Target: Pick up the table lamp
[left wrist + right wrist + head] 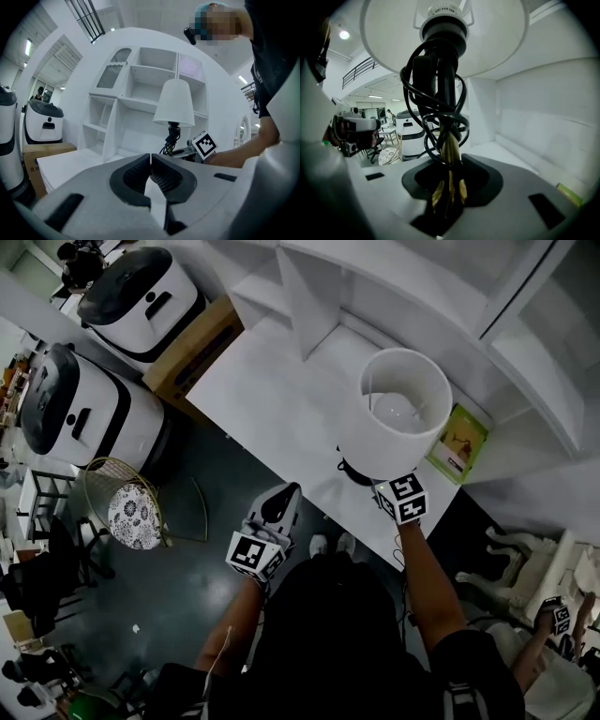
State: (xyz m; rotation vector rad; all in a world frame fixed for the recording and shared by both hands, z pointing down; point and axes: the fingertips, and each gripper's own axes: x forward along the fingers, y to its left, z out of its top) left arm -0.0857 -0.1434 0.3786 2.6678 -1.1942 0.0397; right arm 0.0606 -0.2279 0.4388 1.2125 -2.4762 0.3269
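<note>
The table lamp [394, 413] has a white drum shade, a black stem wound with black cord and a gold lower part. It hangs above the white table [272, 399], near its right end. My right gripper [367, 479] is shut on the lamp from the near side, its tips hidden under the shade. In the right gripper view the gold stem [450, 180] sits clamped between the jaws of the right gripper [450, 187]. My left gripper [284, 498] hovers off the table's near edge, shut and empty. The left gripper view shows the left gripper [150, 161] and, beyond it, the lamp [174, 103].
A white shelf unit [412, 287] backs the table. A green book [461, 442] lies at the table's right end. Two white machines [141, 296] [80, 413] and a cardboard box [192, 348] stand to the left, with a wire stool [127, 507] on the dark floor.
</note>
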